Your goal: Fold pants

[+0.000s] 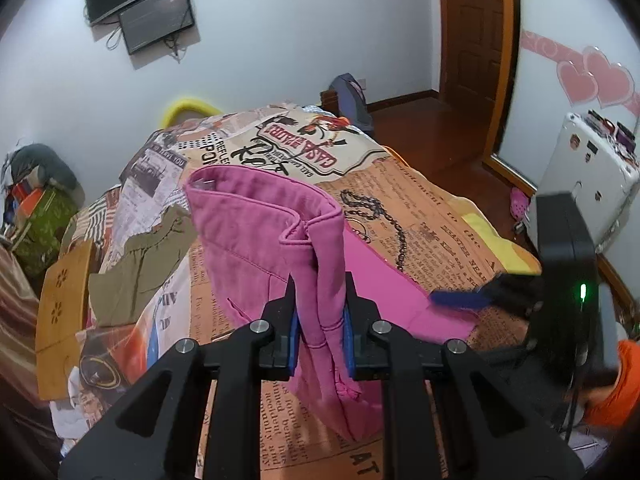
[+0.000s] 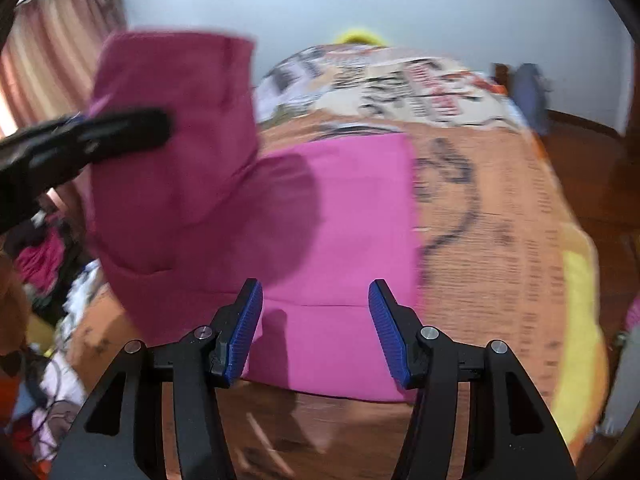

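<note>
The pink pants (image 1: 256, 232) lie partly on the bed, with one end lifted. My left gripper (image 1: 322, 292) is shut on a bunched pink edge and holds it up above the bed. In the right wrist view the raised part of the pants (image 2: 172, 152) hangs at the left, and the flat part (image 2: 340, 220) lies on the bed. My right gripper (image 2: 316, 312) is open and empty, just above the near edge of the flat part. The left gripper (image 2: 100, 136) shows there as a dark blurred shape at the left. The right gripper (image 1: 476, 296) shows in the left wrist view, low at the right.
The bed cover (image 1: 432, 216) is a newspaper-print quilt with a yellow edge. An olive garment (image 1: 136, 268) lies on the bed's left side. A wooden board (image 1: 64, 312) and cluttered bags (image 1: 40, 216) stand to the left. A white appliance (image 1: 588, 176) and a wooden door (image 1: 476, 28) are at the right.
</note>
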{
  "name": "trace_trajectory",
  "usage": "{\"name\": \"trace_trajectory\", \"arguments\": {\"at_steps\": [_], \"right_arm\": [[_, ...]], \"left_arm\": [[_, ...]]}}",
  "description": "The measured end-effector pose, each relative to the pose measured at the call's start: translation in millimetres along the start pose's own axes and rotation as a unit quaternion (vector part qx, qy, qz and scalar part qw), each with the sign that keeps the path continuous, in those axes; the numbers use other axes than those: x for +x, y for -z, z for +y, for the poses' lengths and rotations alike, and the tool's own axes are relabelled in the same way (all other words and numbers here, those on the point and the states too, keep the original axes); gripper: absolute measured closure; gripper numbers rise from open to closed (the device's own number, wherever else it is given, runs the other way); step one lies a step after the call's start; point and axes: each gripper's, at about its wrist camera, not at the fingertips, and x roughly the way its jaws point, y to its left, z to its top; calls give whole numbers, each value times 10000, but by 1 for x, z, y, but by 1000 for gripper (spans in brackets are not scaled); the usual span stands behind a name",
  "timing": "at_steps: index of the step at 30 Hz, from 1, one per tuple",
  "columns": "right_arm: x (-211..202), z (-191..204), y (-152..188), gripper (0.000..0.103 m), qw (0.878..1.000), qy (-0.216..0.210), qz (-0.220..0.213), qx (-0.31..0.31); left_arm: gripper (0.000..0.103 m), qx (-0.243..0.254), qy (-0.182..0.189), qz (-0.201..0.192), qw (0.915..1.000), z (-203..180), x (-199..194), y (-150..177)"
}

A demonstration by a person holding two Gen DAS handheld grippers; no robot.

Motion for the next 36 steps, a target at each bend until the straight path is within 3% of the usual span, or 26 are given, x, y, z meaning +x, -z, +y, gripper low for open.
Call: {"name": "trace_trajectory", "arguments": {"at_steps": [4,8,25,32,34,36], "right_arm": [[-1,-28,6,50,9993,282,161,193],[11,-28,15,51,9985,249,477,125],[2,-38,28,51,9987,127,428,228],[-4,-38,30,51,9986,107,410,324],[-7,-38,32,51,9986,127,411,309],[-11,-41,32,50,9985,177,420,312]], "left_arm": [[86,-21,133,64,9999,-8,7,-3],[86,-14,233,120,9997,-17,16,-5],[86,-9,908,758,9930,-59,69,-2],[86,-54,1129,1246,9857,-66,92,16],[84,7,1113,1243,9860,-69,92,18],[76,43,1147,1244,9856,-70,90,18]]}}
